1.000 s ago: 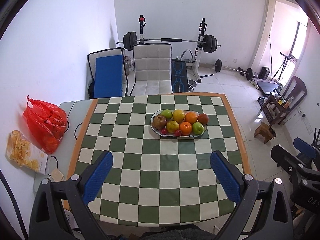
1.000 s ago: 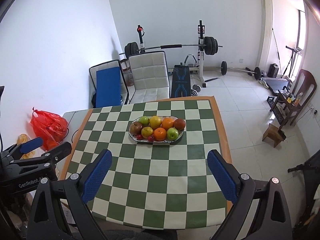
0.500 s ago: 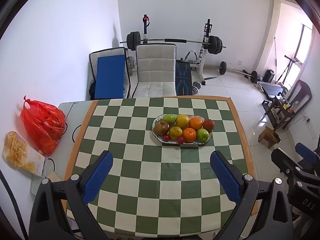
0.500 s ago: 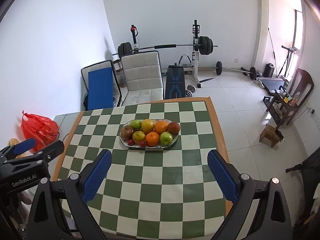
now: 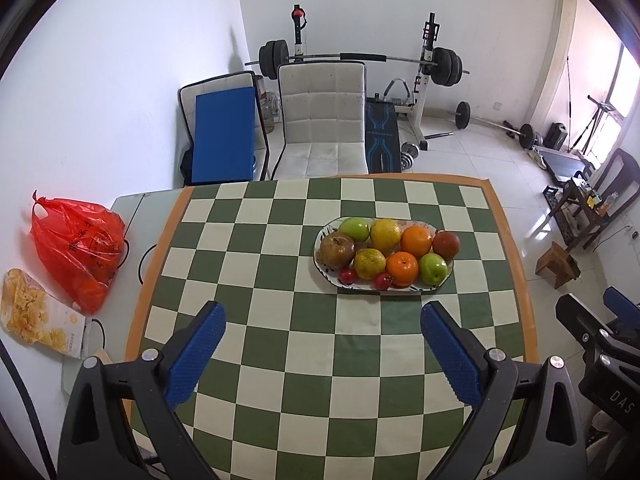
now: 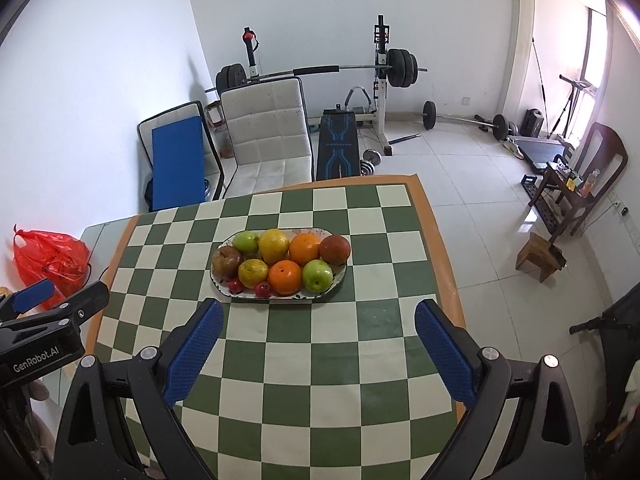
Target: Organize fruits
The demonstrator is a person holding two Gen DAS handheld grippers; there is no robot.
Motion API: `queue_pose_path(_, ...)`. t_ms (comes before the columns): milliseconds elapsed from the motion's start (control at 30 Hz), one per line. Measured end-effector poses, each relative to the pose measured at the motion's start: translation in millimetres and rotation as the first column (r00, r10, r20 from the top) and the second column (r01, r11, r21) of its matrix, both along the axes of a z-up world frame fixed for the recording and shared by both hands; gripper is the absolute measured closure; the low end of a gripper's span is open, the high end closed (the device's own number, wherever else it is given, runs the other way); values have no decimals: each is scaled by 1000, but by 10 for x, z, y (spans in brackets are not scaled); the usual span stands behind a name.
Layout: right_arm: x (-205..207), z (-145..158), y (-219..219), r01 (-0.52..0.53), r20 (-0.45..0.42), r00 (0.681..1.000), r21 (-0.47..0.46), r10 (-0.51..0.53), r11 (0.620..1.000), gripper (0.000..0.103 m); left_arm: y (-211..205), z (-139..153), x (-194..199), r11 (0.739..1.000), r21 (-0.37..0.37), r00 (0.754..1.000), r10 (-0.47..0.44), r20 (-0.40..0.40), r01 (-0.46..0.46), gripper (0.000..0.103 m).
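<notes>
Fruits (image 5: 384,254) heaped on plate (image 5: 326,276), both claws (image 5: 322,354) (image 6: 318,348) wide and empty above surface (image 5: 280,320): fits tidied or unsorted alike.

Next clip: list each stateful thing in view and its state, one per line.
Left gripper: open, empty, above the table.
Right gripper: open, empty.
Oval patterned white plate: full of fruit, on the green-and-cream checkered tablecloth.
Red plastic bag: knotted shut, bulging.
Clear snack bag: lying flat.
White padded chair: unoccupied.
</notes>
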State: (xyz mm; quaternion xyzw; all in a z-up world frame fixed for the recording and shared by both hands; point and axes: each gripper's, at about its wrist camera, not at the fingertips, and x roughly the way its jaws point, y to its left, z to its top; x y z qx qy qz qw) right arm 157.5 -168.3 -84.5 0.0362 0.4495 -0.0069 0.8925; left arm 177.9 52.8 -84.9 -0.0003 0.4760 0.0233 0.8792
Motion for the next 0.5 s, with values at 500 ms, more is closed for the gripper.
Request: queue_pose_path(500,320,-338,1,7,-42,999,-10,-8,1000,1,-54,-259,228,1000,11,999,-13,-33,13,0)
